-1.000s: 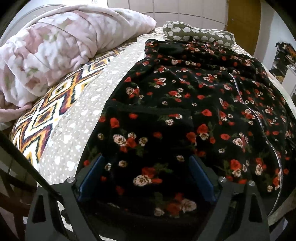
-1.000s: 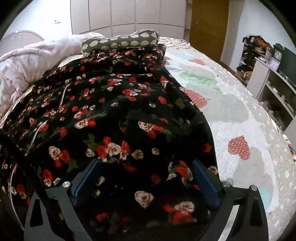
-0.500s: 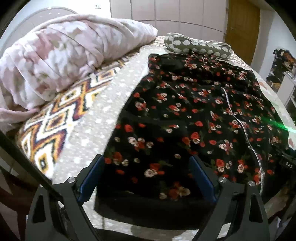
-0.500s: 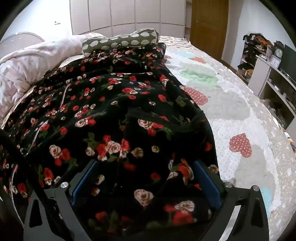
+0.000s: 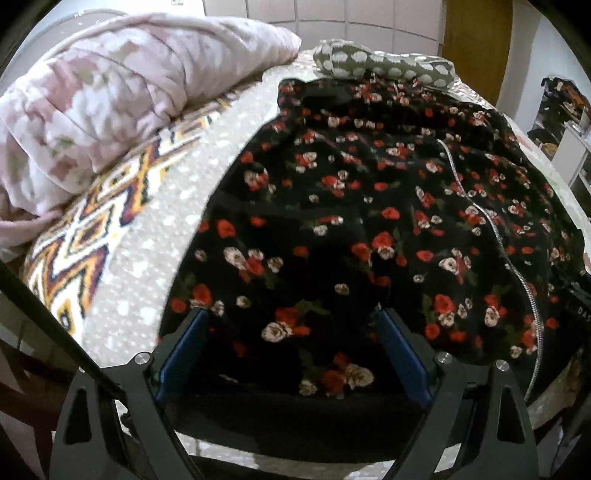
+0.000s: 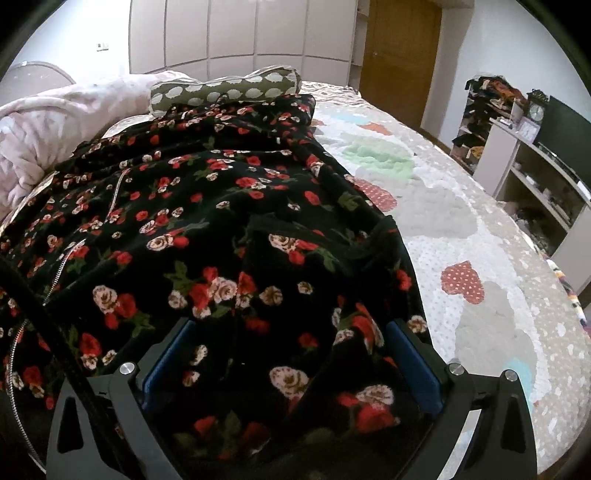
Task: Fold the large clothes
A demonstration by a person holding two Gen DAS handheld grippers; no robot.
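Left gripper point(image 5: 291, 354): jaws standing wide apart, blue pads point(image 5: 181, 354) flanking the near hem of the robe point(image 5: 369, 221); cloth is lying between them, nothing pinched, released.

Right gripper point(image 6: 290, 363): jaws likewise spread wide, pads point(image 6: 412, 363) sitting at either side of a raised fold of the same robe point(image 6: 221, 229); fabric is filling the gap, whether the pads are pressing it cannot be told.

Robe: black, printed with red and cream roses, lying spread on the bed point(image 6: 461, 229), near hem reaching the bed's front edge. Silver zip point(image 5: 517, 266) is running lengthwise down it. Far end is touching the spotted cushion.

Cushion point(image 6: 225, 92): grey-green with white dots, lying across the head of the robe.

Quilt point(image 5: 122, 96): pink and white, bunched up, resting on the bed to the left of the robe, apart from it.

Bedspread: beige with white dots; zigzag panel point(image 5: 88, 236) showing between quilt and robe; heart patches point(image 6: 461, 282) showing to the right of the robe.

Beyond: wooden door point(image 6: 397, 55), white wardrobe point(image 6: 236, 29), shelving point(image 6: 532, 173) at right.
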